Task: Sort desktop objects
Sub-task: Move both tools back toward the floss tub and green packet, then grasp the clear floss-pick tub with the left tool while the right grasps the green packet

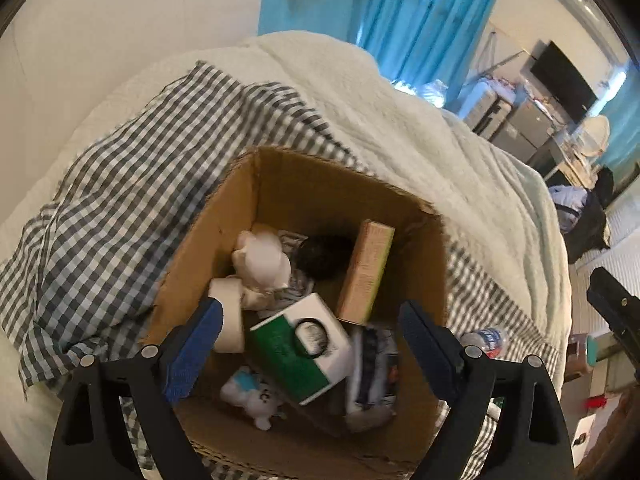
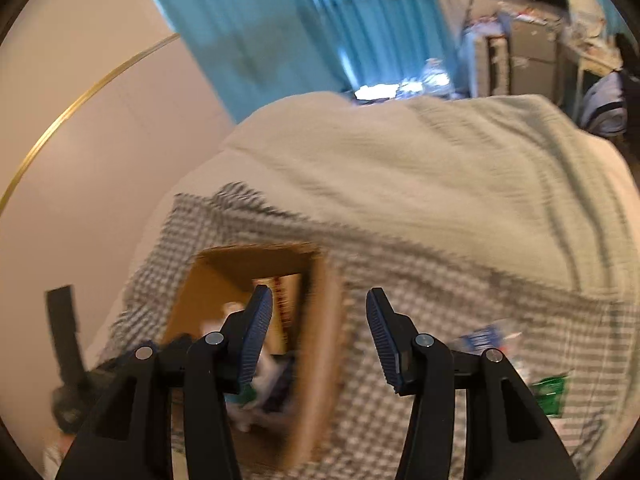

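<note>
Two grippers over the bed, both empty. Left gripper (image 1: 310, 346) hangs directly above the cardboard box (image 1: 240, 216), jaws spread wide, nothing between the pads. Below them in the box: a green-and-white carton (image 1: 298, 354), a white figurine (image 1: 262, 258), a tape roll (image 1: 228, 316), a tan upright pack (image 1: 366, 272), a small white-and-blue toy (image 1: 252, 394). The carton lies squarely under the open jaws, so my reading is a drop just completed into the box.

Right gripper (image 2: 320, 334) has jaws partly apart, nothing in them; view is smeared. The box sits at its 8 o'clock; loose items remain on the checked cloth (image 2: 400, 280) toward 4 o'clock: a plastic bottle (image 2: 490, 338) and a green packet (image 2: 552, 390).

Next move, as I judge it: right gripper swings toward 4 o'clock to the bottle, opens wider to take its round body, while left clears the box mouth.

Pose: both grippers pitch steeply downward, left nearly plumb over the box, right angled past its near wall.
</note>
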The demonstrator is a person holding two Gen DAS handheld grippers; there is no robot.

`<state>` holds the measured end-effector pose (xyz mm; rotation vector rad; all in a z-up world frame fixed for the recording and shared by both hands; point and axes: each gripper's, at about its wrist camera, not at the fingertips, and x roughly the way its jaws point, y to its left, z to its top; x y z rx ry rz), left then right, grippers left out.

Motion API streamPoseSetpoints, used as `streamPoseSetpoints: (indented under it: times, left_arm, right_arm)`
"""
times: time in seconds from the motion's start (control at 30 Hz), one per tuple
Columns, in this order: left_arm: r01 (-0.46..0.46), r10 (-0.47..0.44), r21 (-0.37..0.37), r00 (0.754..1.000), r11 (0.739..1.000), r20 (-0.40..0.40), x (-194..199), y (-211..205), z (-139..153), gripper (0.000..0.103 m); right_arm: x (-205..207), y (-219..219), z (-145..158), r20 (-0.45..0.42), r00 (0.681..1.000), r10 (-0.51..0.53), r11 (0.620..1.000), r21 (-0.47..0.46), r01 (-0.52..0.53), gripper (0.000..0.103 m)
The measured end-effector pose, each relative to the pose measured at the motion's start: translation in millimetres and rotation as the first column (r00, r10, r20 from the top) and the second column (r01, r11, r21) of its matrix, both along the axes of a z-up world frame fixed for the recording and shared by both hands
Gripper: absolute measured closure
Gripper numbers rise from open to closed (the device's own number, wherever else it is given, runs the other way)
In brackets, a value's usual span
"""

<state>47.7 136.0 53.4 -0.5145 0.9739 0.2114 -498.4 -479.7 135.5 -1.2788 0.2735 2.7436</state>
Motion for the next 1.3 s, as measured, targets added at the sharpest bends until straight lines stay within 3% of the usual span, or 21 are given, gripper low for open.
streamPoseSetpoints:
  times: [0.3, 0.5, 0.63, 1.0, 1.3]
  left_arm:
    - [0.104, -0.108, 0.043, 0.99, 0.994, 0.091, -0.6, -78.5, 39.1, 0.009]
    - [0.206, -0.218, 0.108, 0.968, 0.973, 0.121, 3.8, -147.5, 41.5, 0.006]
    - [0.274, -0.28, 0.07, 0.954, 0.959, 0.11, 12.7, -188.4, 20.4, 0.006]
    - [0.388, -0.391, 0.097, 0.92, 0.916, 0.009, 62.6, -269.1, -50.9, 0.006]
    - [0.512, -0.514, 0.182, 0.857, 0.839, -0.042, 108.1, -311.4, -102.4, 0.006]
  right_arm:
    - [72.1, 83.3, 34.2, -0.024, 0.992, -0.126, 0.988, 0.091, 0.127, 0.053]
    - [112.9, 127.4, 25.1, 0.034, 0.986, -0.163, 0.976, 0.148, 0.157, 0.05]
    - [127.3, 165.3, 1.3, 0.101, 0.972, -0.212, 0.973, 0.12, 0.199, 0.05]
    - [130.4, 222.5, -87.2, 0.304, 0.915, -0.264, 0.964, 0.096, 0.247, 0.05]
    - [109.3, 235.5, -162.0, 0.455, 0.861, -0.229, 0.973, 0.08, 0.216, 0.05]
